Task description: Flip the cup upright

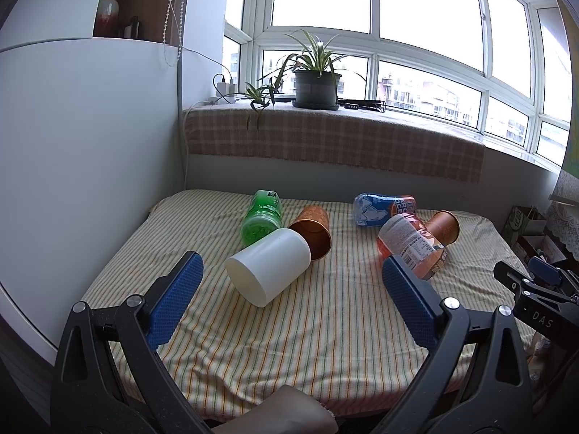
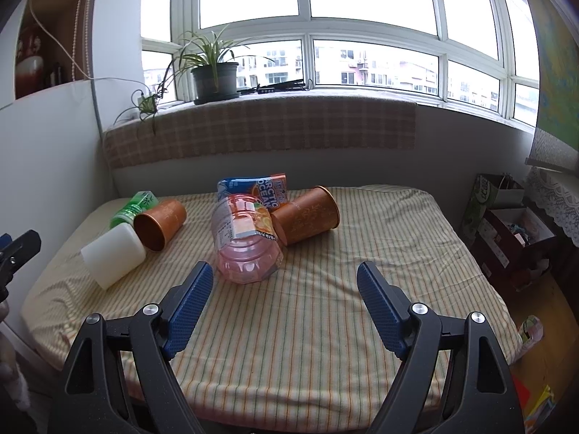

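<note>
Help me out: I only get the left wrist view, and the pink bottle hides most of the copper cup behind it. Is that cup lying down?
Observer: Yes. The right wrist view shows the right copper cup on its side, with the pink bottle against its left end in that view.
Operator: Is the right gripper free to take it?
Observer: The right gripper is open with nothing between its fingers, and it sits short of the bottle.

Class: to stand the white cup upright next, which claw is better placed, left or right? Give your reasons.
Left. The left claw, open, faces the lying white cup. The right claw faces the pink bottle instead.
</note>
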`<state>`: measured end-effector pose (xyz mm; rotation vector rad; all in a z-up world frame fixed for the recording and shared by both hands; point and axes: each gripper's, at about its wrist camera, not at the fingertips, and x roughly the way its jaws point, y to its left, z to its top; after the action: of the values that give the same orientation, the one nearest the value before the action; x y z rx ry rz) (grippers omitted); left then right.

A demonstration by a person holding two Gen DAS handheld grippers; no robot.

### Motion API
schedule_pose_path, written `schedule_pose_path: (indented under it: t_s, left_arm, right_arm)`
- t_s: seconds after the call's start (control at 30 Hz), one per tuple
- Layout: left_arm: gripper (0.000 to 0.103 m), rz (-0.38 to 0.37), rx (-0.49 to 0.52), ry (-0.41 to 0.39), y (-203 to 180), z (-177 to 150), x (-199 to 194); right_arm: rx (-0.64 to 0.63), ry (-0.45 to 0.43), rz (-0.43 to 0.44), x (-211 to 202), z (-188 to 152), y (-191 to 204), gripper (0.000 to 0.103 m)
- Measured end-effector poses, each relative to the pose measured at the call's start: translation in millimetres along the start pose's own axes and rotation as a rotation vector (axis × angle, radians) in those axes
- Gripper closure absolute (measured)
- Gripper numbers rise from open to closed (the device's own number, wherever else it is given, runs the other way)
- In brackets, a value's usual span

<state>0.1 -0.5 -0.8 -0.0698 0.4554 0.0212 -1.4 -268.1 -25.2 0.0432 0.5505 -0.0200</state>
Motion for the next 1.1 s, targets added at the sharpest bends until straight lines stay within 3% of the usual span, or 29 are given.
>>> schedule_pose_path:
  t_s: [0.6, 1.1]
  left_arm:
    - [0.002, 0.054, -0.036, 0.031, 29.7, -15.8, 16.2]
    - [0.002, 0.115, -0.1, 0.082, 76.1, -23.9, 19.7]
  right_arm:
    - [-0.029, 0.022, 0.056, 19.7, 16.3, 22.3, 0.021]
    - [-0.118, 0.139, 0.265, 90.7, 63.0, 98.1, 0.021]
